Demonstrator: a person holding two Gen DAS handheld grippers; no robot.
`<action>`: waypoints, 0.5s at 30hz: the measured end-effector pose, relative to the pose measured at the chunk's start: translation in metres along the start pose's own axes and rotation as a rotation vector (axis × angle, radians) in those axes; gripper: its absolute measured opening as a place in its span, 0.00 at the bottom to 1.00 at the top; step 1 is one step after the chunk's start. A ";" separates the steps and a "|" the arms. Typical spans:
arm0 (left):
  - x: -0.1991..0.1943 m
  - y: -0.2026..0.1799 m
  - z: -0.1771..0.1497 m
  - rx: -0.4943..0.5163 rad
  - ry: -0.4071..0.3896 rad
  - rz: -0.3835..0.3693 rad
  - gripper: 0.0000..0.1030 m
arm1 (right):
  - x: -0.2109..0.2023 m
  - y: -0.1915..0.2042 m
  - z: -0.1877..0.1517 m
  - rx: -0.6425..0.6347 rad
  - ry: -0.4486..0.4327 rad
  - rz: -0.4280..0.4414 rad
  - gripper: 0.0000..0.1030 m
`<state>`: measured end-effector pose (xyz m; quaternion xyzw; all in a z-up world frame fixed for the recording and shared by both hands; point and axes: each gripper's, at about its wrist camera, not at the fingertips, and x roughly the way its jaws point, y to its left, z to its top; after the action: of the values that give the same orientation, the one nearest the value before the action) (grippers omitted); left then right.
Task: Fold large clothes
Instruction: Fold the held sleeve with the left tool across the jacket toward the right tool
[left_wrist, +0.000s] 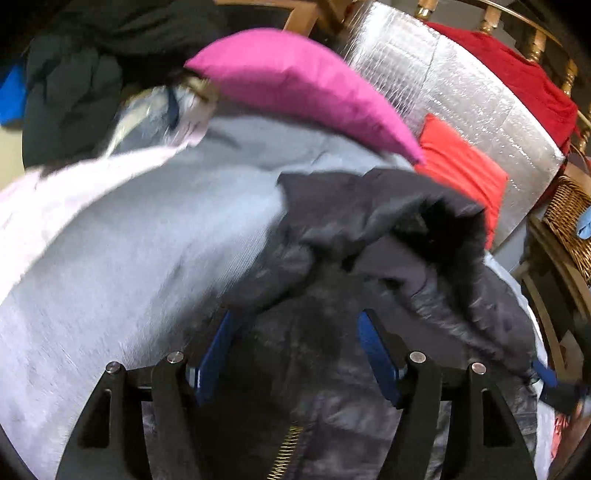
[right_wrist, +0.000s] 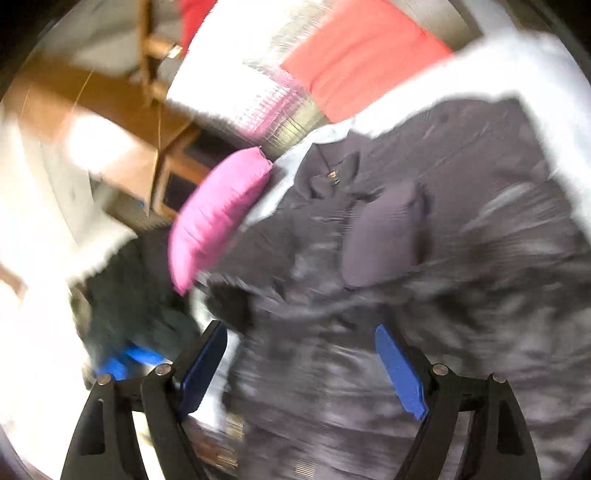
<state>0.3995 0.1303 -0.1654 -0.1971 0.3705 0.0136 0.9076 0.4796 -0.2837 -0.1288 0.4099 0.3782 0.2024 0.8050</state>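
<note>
A dark puffy jacket (left_wrist: 369, 229) with a black furry hood edge (left_wrist: 450, 229) and a brass zip (left_wrist: 284, 450) lies crumpled on a pale blue-grey sheet (left_wrist: 147, 240). My left gripper (left_wrist: 295, 317) hangs just over the jacket's body, blue pads wide apart, and nothing is pinched between them. In the right wrist view the same jacket (right_wrist: 406, 240) fills the right half, heavily blurred. My right gripper (right_wrist: 301, 328) stands open above its near edge, with fabric below the jaws and not clamped.
A pink pillow (left_wrist: 303, 85) rests on the sheet behind the jacket, with a red cushion (left_wrist: 458, 173) and a silver quilted panel (left_wrist: 461, 92) further back. Dark green clothes (left_wrist: 74, 92) are piled at the left. A wicker basket (left_wrist: 569, 221) stands at the right edge.
</note>
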 end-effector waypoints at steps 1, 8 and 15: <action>0.004 0.005 -0.004 -0.012 0.004 -0.012 0.68 | 0.008 -0.003 0.005 0.031 -0.008 -0.005 0.82; 0.004 0.021 -0.012 -0.081 -0.011 -0.098 0.68 | 0.051 -0.046 0.025 0.258 -0.028 -0.063 0.72; 0.007 0.023 -0.012 -0.091 -0.013 -0.111 0.68 | 0.074 -0.042 0.035 0.223 -0.030 -0.209 0.15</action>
<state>0.3932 0.1461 -0.1858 -0.2582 0.3519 -0.0187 0.8995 0.5541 -0.2783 -0.1825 0.4583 0.4267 0.0680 0.7767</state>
